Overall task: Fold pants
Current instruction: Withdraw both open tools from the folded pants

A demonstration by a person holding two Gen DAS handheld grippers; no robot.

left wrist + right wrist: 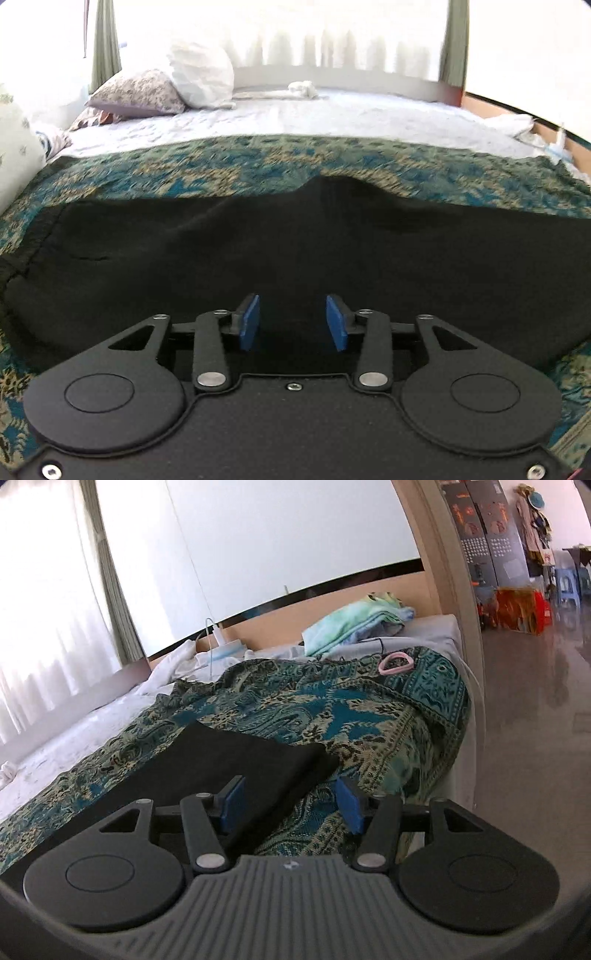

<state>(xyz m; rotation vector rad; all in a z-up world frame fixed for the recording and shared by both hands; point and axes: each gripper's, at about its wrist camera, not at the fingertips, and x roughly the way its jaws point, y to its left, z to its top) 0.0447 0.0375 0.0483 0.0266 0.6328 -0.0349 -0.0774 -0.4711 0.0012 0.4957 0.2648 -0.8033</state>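
Bedroom light falls on a patterned bedspread [221, 166] where the black pants [295, 251] lie partly folded, both the left gripper [293, 321] and right gripper [291, 801] released, further folds seemingly remaining.

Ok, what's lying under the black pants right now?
The black pants lie on a teal patterned blanket that shows all around them, spread over the bed's pale sheet. Whatever sits directly beneath the fabric is covered.

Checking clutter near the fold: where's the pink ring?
Right wrist view, upper right: the pink ring lies on the patterned blanket near the bed's far corner, beyond the black pants.
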